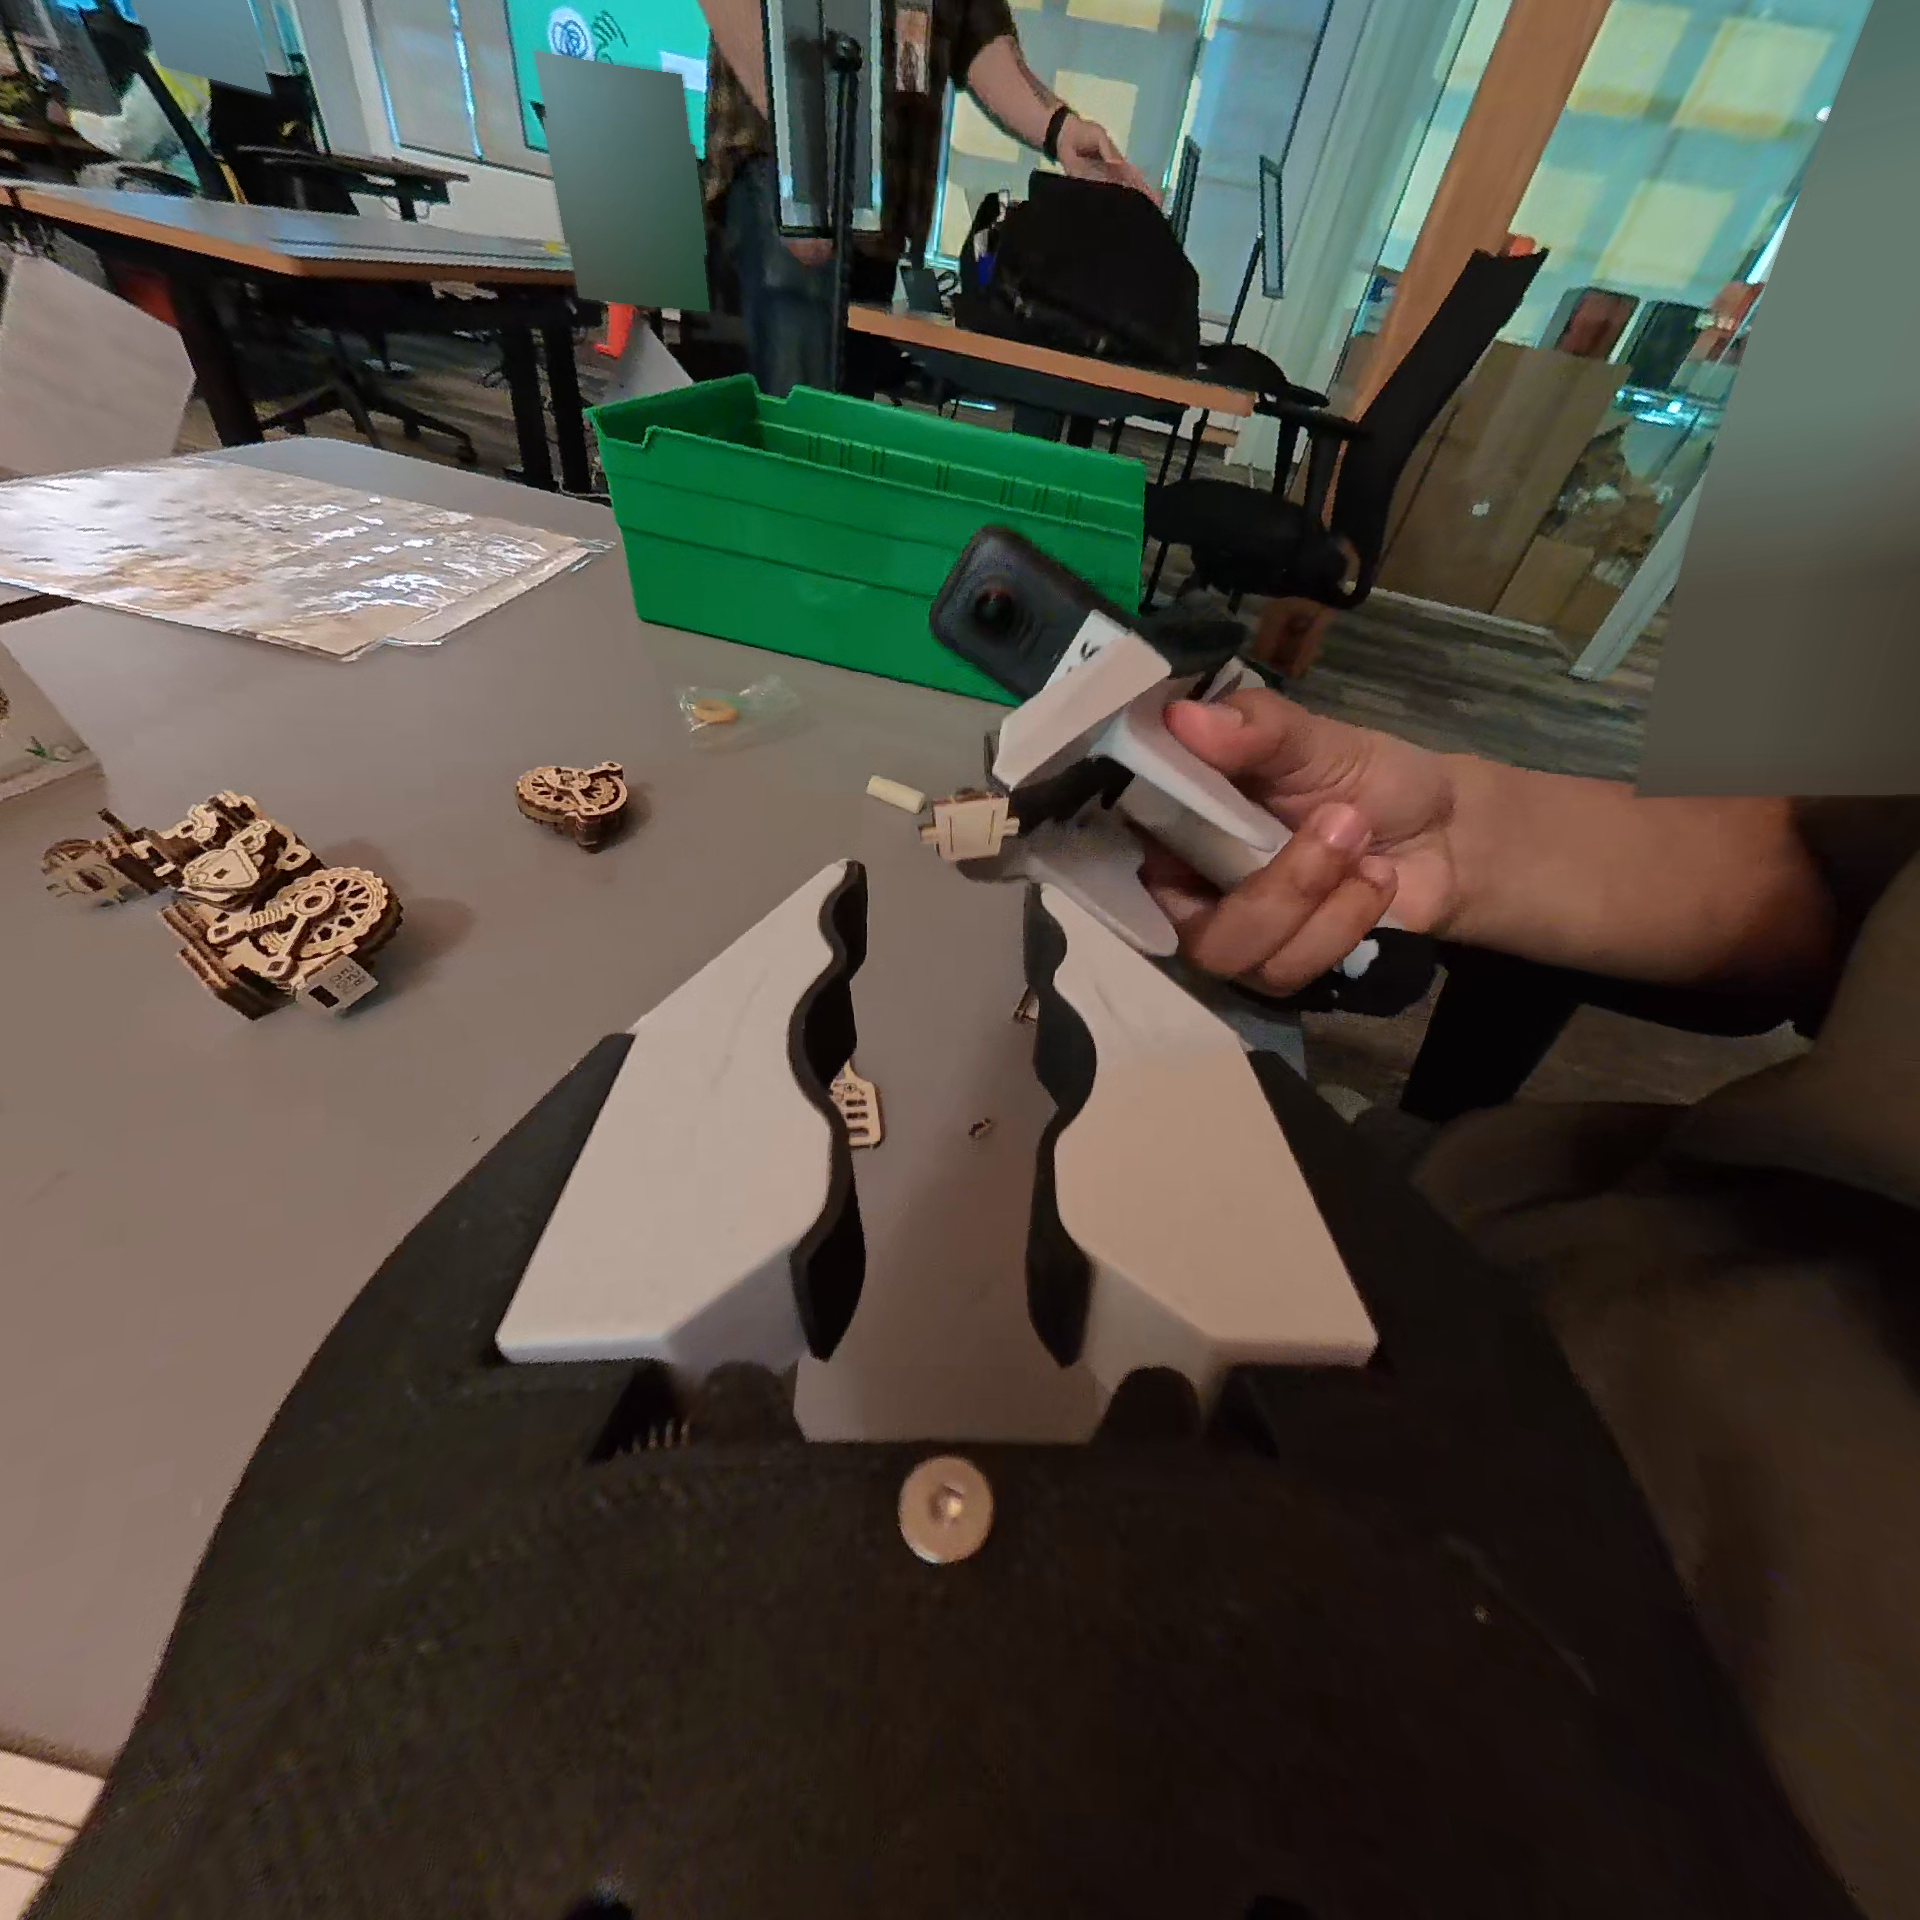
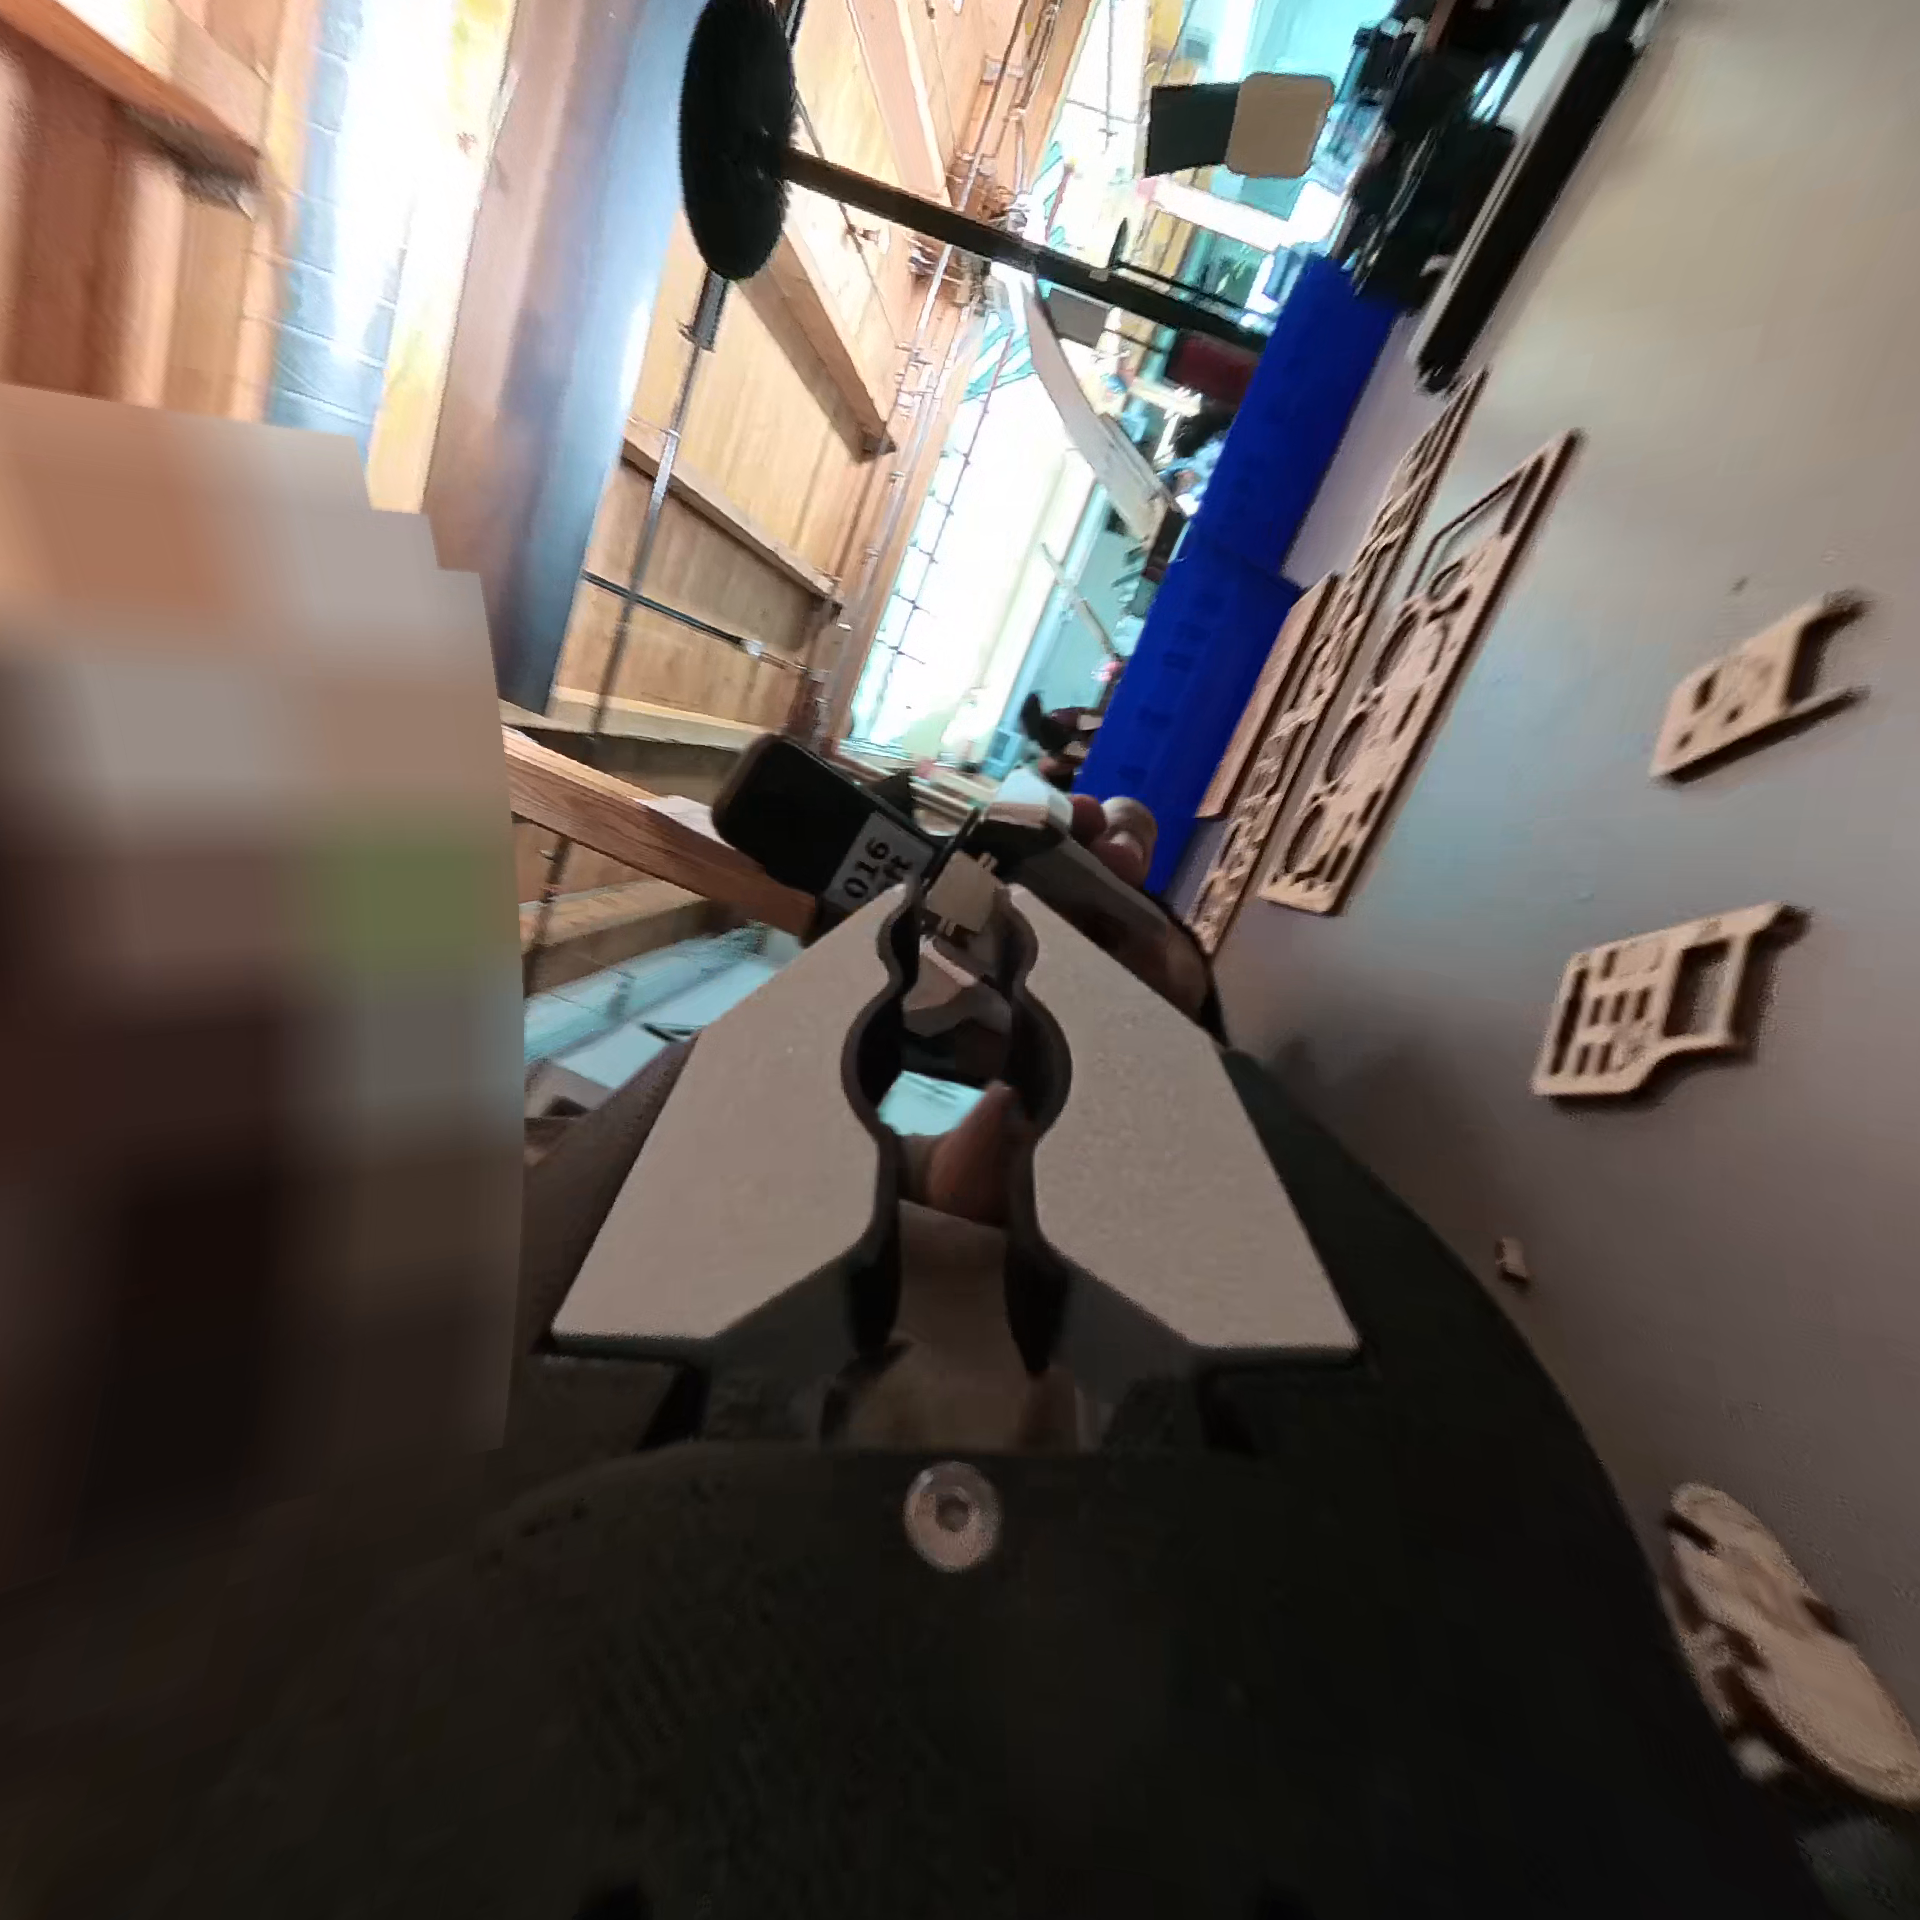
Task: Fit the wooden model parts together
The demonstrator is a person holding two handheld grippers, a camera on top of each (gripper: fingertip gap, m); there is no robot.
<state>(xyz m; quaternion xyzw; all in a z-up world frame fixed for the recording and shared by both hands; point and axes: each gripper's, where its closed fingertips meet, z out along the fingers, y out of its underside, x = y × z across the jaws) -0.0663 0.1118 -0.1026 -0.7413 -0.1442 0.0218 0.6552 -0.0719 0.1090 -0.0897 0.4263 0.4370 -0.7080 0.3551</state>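
only a numbered sticker (image 2: 871, 875)

Our left gripper (image 1: 940, 894) has two pale grey wedge-shaped fingers (image 1: 717, 1122) lined with wavy black pads, set in a textured black body with one silver screw (image 1: 943, 1509). Our right gripper (image 2: 956, 914) matches it: grey fingers (image 2: 1143, 1164), black scalloped pads, one silver screw (image 2: 951, 1507).
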